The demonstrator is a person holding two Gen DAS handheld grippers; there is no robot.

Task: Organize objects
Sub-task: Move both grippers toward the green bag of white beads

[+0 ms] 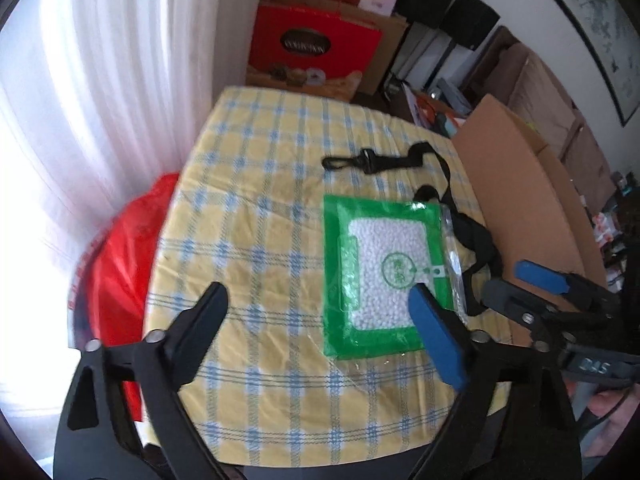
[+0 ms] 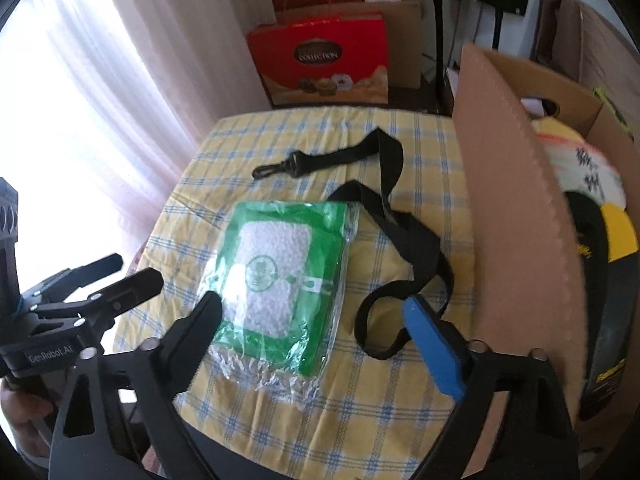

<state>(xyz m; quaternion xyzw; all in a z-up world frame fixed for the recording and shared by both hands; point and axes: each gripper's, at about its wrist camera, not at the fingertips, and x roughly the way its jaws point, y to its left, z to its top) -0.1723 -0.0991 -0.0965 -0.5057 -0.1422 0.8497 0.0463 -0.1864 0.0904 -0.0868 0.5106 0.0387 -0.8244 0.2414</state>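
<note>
Left gripper (image 1: 318, 308): my jaws spread, holding nothing, above the table's near edge.
Right gripper (image 2: 312, 318): spread wide, hovering over the packet (image 2: 276, 280), likely to grab it.
Strap (image 2: 394, 216): loose beside the packet.
Box (image 2: 516, 216): open at right, likely the destination.

Left claw (image 1: 318, 312) and right claw (image 2: 312, 316) agape, empty.

Packet (image 2: 276, 276) on table (image 2: 280, 412), strap (image 2: 400, 232) behind, box (image 2: 516, 240) right.

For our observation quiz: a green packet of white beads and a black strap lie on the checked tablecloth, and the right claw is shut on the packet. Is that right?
Not quite. The right claw is open and holds nothing, as the right wrist view shows. The green packet and black strap do lie on the checked tablecloth.
</note>
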